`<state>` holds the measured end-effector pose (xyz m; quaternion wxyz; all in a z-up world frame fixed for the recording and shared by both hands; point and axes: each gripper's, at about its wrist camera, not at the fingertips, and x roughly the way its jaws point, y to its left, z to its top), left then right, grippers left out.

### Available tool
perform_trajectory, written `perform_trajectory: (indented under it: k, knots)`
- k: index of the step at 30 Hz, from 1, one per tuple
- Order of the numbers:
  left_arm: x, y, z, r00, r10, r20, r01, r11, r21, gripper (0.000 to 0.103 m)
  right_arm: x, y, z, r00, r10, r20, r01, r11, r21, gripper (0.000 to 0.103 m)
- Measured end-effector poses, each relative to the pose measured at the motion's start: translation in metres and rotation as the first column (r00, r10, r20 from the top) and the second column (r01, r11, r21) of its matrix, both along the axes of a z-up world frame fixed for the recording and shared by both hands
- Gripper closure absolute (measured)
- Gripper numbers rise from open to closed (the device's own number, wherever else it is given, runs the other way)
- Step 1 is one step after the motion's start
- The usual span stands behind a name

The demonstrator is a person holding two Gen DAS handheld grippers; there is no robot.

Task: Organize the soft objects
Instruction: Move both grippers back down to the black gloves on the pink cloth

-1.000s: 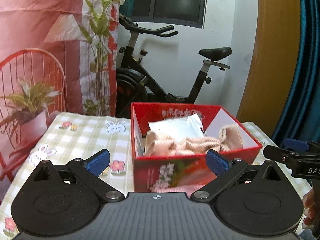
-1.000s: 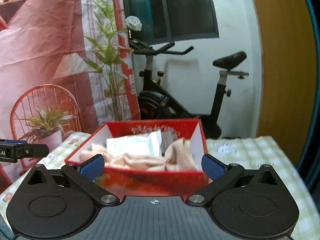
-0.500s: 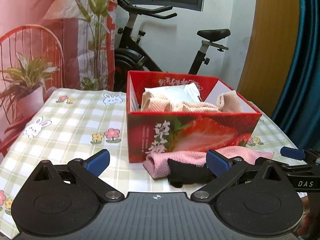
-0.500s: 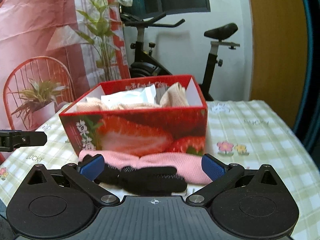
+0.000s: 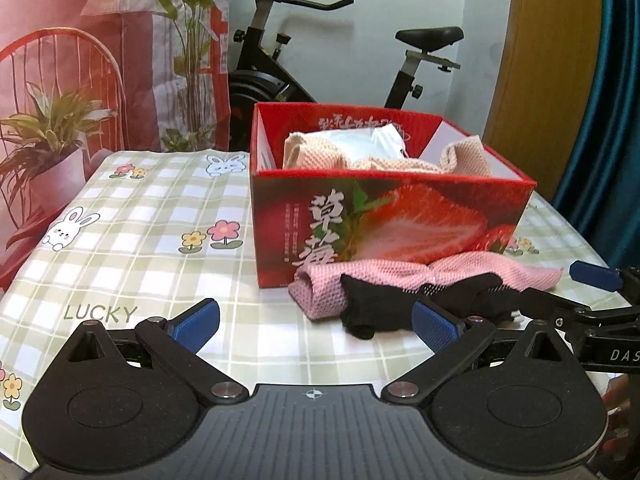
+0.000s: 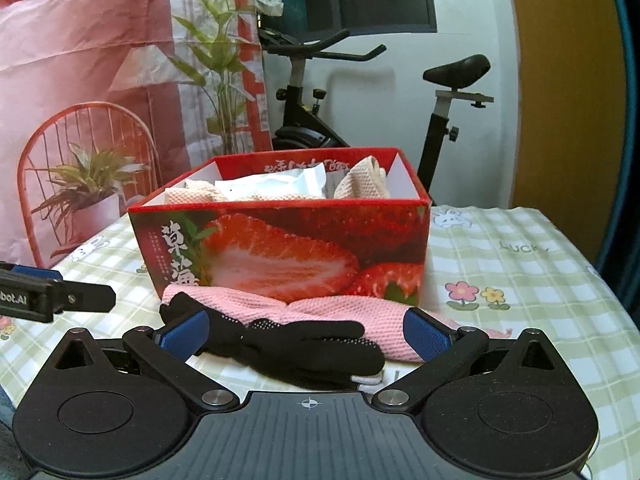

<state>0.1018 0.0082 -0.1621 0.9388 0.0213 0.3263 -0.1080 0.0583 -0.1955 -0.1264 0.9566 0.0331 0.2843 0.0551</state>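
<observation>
A red strawberry-printed box (image 5: 392, 216) (image 6: 280, 248) stands on the checked tablecloth and holds beige knitted cloth (image 5: 384, 160) (image 6: 364, 180) and a white packet (image 6: 272, 186). In front of the box lies a pink knitted cloth (image 5: 400, 276) (image 6: 320, 308) with black gloves (image 5: 376, 304) (image 6: 296, 344) on top. My left gripper (image 5: 316, 324) is open, low over the table, left of the gloves. My right gripper (image 6: 306, 336) is open, its blue pads either side of the black gloves without touching them. The right gripper's fingers (image 5: 592, 276) show at the left view's right edge.
The table (image 5: 152, 216) carries a green checked cloth with rabbits and flowers. Behind it stand an exercise bike (image 5: 304, 60), a red printed backdrop (image 5: 80, 60), a wooden door (image 5: 544, 60) and a teal curtain (image 5: 616, 120). The left gripper's finger (image 6: 56, 296) pokes in at left.
Both grippers have dropped lower and pulled back from the box. The pink cloth and black gloves, hidden a second ago, now lie in plain view before the box.
</observation>
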Motion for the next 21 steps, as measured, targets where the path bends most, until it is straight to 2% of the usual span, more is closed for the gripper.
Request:
perform_trajectory:
  k: [10,15,21]
  knots:
    - [0.003,0.001,-0.013,0.999,0.017,-0.033,-0.017,1.000,0.001,0.000,0.002,-0.001,-0.019,0.997,0.026,-0.067,-0.026,1.000,0.001,0.000]
    - [0.006,0.002,-0.018,0.999,0.017,-0.049,-0.017,1.000,0.000,0.000,0.003,0.001,-0.024,0.997,0.030,-0.072,-0.033,0.998,-0.044,0.000]
    - [0.009,0.001,-0.025,0.997,0.021,-0.072,-0.020,1.000,0.018,0.000,0.005,-0.006,-0.031,0.996,0.013,-0.092,-0.015,1.000,-0.021,0.000]
